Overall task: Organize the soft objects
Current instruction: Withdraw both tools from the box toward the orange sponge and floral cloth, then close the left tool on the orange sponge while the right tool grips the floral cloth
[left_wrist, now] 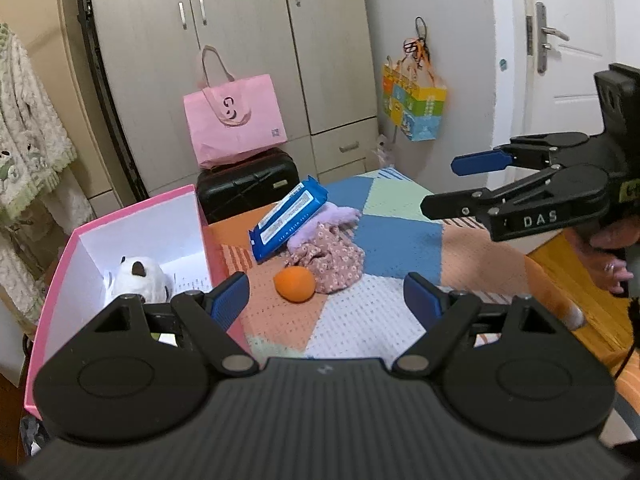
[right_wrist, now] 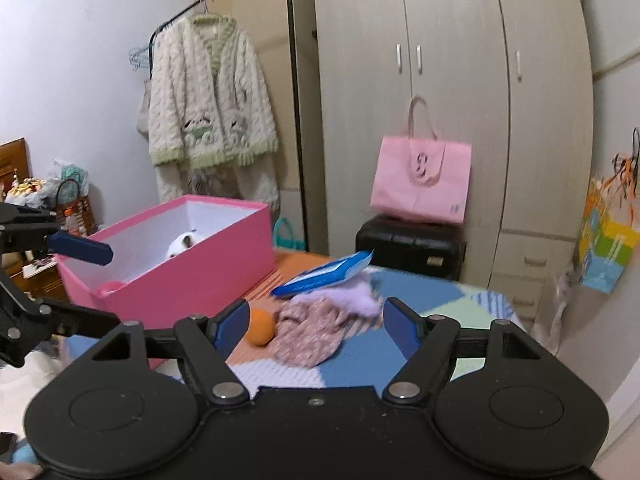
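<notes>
A pink box [left_wrist: 140, 216] [right_wrist: 192, 276] stands at the left of the patchwork blanket [left_wrist: 400, 240] and holds a white plush toy [left_wrist: 138, 276] [right_wrist: 182, 242]. An orange ball [left_wrist: 295, 283] [right_wrist: 261, 331], a floral pink cloth [left_wrist: 332, 256] [right_wrist: 308, 330], a lilac fuzzy item [left_wrist: 340, 214] [right_wrist: 352, 294] and a blue wipes pack [left_wrist: 286, 218] [right_wrist: 326, 272] lie together mid-blanket. My left gripper [left_wrist: 326, 300] [right_wrist: 84, 286] is open and empty, near the ball. My right gripper [right_wrist: 316, 326] [left_wrist: 452, 184] is open and empty, above the blanket.
A pink tote [left_wrist: 234, 120] [right_wrist: 420, 178] sits on a black suitcase [left_wrist: 248, 186] [right_wrist: 412, 244] before the wardrobe [left_wrist: 240, 40]. A colourful bag [left_wrist: 414, 110] hangs right. A knitted cardigan [right_wrist: 208, 108] hangs on a rack left. The bed edge and wooden floor [left_wrist: 580, 280] lie right.
</notes>
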The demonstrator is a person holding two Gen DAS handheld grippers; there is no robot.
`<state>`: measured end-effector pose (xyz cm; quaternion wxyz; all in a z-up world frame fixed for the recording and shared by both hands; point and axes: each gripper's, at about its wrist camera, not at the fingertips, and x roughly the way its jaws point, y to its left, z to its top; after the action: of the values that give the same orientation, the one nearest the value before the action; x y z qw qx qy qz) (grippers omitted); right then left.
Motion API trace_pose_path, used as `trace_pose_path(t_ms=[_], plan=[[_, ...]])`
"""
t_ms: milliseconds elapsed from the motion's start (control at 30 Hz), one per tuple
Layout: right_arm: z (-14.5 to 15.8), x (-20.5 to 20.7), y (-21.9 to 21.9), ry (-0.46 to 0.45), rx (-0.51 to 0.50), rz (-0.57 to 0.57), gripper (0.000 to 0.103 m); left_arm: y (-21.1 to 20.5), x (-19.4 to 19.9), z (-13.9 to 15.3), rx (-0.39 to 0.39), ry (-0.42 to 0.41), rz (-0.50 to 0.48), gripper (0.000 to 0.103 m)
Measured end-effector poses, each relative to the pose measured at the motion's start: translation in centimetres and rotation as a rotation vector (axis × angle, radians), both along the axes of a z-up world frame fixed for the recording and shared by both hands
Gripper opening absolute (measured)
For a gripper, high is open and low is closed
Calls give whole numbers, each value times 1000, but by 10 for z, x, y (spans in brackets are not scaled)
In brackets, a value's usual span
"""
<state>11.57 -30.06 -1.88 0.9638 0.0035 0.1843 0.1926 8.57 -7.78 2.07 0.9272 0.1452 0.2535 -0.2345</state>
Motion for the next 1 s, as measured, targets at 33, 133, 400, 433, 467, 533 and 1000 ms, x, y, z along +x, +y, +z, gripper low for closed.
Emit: trace_pose_path(t_ms=[33, 133, 400, 433, 467, 533, 1000], plan=[[-4, 2, 2, -23, -27, -4, 79, -4, 2, -3, 8, -10, 7, 84], [-19, 1, 23, -103, -233, 42, 80, -16, 4, -16, 41, -54, 32, 84], [-40, 33, 31, -51, -298, 104, 82, -36, 24, -46, 18, -58, 109, 84], [-44, 38, 29, -42, -301, 115, 82, -37, 29, -50, 4, -48, 121, 84], [-48, 42, 28, -32, -299, 125, 82, -38, 34, -53, -9, -40, 132, 84], [-55, 52, 23, -6, -281, 148, 82, -41, 44, -61, -27, -31, 154, 81], [-73, 105, 6, 158, -115, 187, 81, -46, 97, -100, -63, -29, 339, 48]])
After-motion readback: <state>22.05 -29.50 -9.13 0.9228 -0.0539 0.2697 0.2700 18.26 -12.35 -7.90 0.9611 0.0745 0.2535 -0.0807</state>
